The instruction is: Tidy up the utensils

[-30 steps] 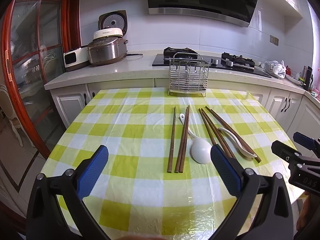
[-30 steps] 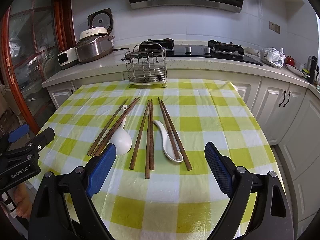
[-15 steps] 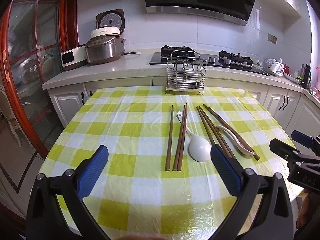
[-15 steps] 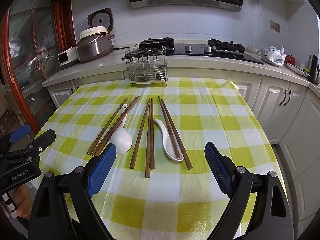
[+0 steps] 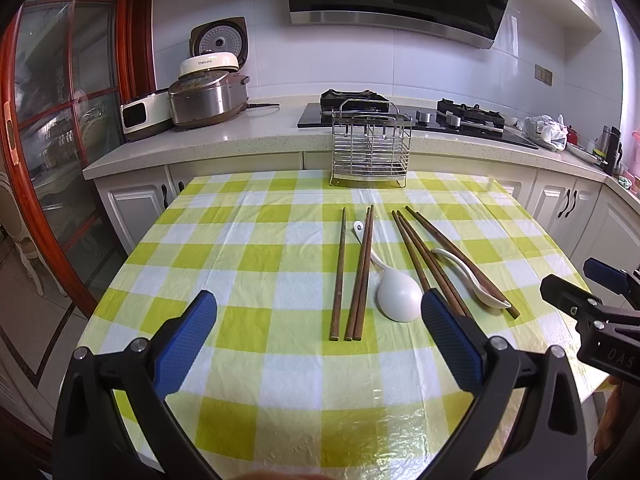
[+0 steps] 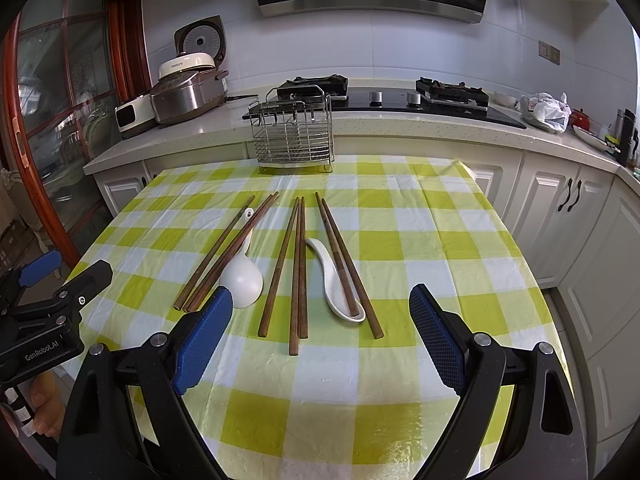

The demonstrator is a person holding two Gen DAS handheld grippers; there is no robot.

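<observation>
Several brown wooden chopsticks (image 5: 358, 276) (image 6: 298, 268) lie lengthwise on the green-and-white checked tablecloth (image 5: 248, 264). Two white ceramic spoons lie among them: a round-bowled spoon (image 5: 396, 290) (image 6: 242, 276) and a slimmer spoon (image 5: 474, 278) (image 6: 336, 284) partly under two chopsticks. A wire utensil rack (image 5: 371, 148) (image 6: 295, 136) stands upright at the table's far edge. My left gripper (image 5: 318, 320) is open and holds nothing, hovering over the near part of the table. My right gripper (image 6: 320, 320) is likewise open, short of the chopstick ends. Each gripper appears at the other view's edge.
Behind the table runs a white counter (image 5: 240, 140) with rice cookers (image 5: 206, 96), a gas hob (image 5: 468, 114) and a plastic bag (image 6: 546, 110). White cabinets (image 6: 572, 216) stand to the right, a red-framed glass door (image 5: 48, 120) to the left. A hand (image 6: 42, 412) holds the left gripper.
Both cameras have shifted slightly, so the rack and utensils sit a little differently in frame. The utensils themselves have not moved and both grippers stay open.
</observation>
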